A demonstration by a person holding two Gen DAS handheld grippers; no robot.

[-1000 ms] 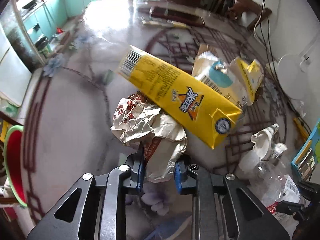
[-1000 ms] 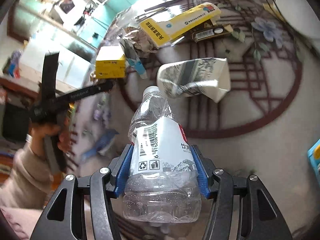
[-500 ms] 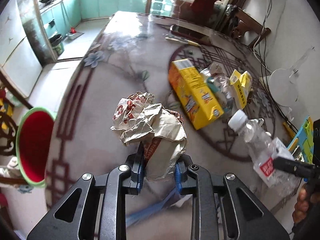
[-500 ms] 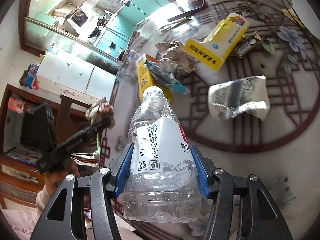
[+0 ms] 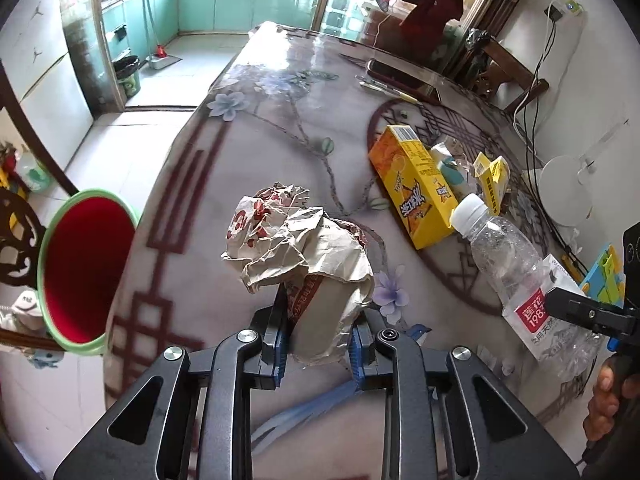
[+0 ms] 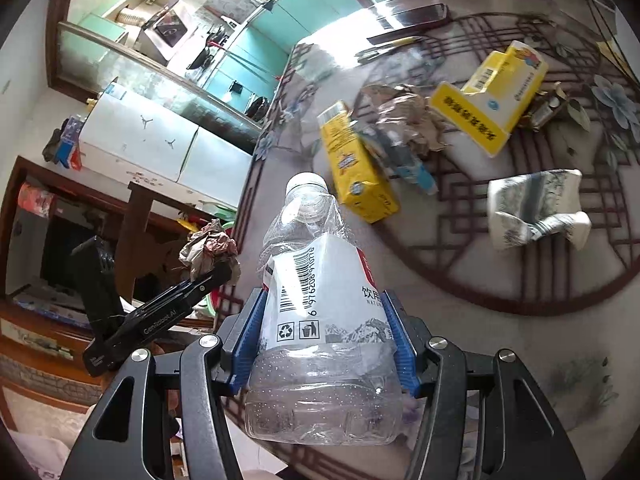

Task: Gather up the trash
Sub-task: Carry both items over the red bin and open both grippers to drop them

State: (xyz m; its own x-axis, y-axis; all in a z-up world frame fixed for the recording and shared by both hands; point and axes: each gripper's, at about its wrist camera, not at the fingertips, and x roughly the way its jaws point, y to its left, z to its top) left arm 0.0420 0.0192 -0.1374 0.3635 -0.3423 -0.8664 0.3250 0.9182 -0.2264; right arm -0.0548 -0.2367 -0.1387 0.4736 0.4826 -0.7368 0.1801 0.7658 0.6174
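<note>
Left-wrist view: a crumpled paper wrapper is pinched between the blue pads of the left gripper, which is closed narrowly on the wrapper's lower end, above the table. To the left, beside the table's edge, a red bin with a green rim is seen, its mouth open toward the camera. Farther across the table, a yellow carton is laid flat, with smaller yellow packaging just beyond it.

From the right wrist, a clear plastic bottle is clamped at its labelled middle by the right gripper, cap pointing away. Beyond it a crushed paper cup is seen on the table, well apart from a yellow box lying farther off.
</note>
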